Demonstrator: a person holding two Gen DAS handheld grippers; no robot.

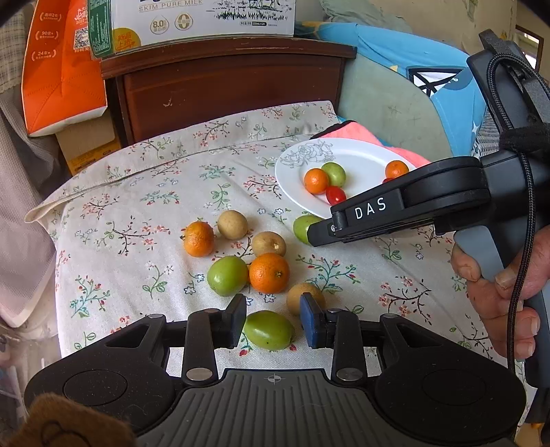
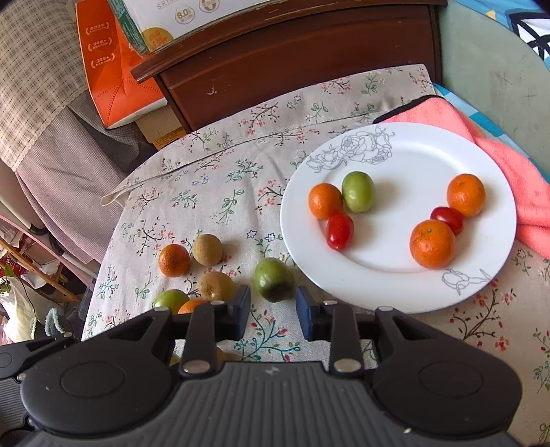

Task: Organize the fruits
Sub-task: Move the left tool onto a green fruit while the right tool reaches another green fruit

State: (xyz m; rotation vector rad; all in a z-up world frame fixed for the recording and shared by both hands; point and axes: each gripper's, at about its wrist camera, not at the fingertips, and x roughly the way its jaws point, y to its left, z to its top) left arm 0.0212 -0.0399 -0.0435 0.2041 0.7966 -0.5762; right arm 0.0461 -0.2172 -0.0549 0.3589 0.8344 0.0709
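A white plate (image 2: 405,285) on the flowered cloth holds several fruits: oranges (image 2: 432,243), a green fruit (image 2: 358,191) and two red tomatoes (image 2: 339,230). Loose oranges, green fruits and brown fruits lie on the cloth to its left. My left gripper (image 1: 273,318) is open, its fingers on either side of a green fruit (image 1: 268,330). My right gripper (image 2: 273,311) is open and empty, just short of a dark-spotted green fruit (image 2: 274,279) by the plate's left rim. The right gripper's body also shows in the left wrist view (image 1: 412,203), over the plate's near edge (image 1: 288,185).
A dark wooden cabinet (image 1: 233,86) stands behind the table, with a milk carton box (image 1: 206,17) on top and an orange bag (image 1: 62,68) beside it. A pink towel (image 2: 508,161) lies under the plate's far right side. The cloth's left edge drops off.
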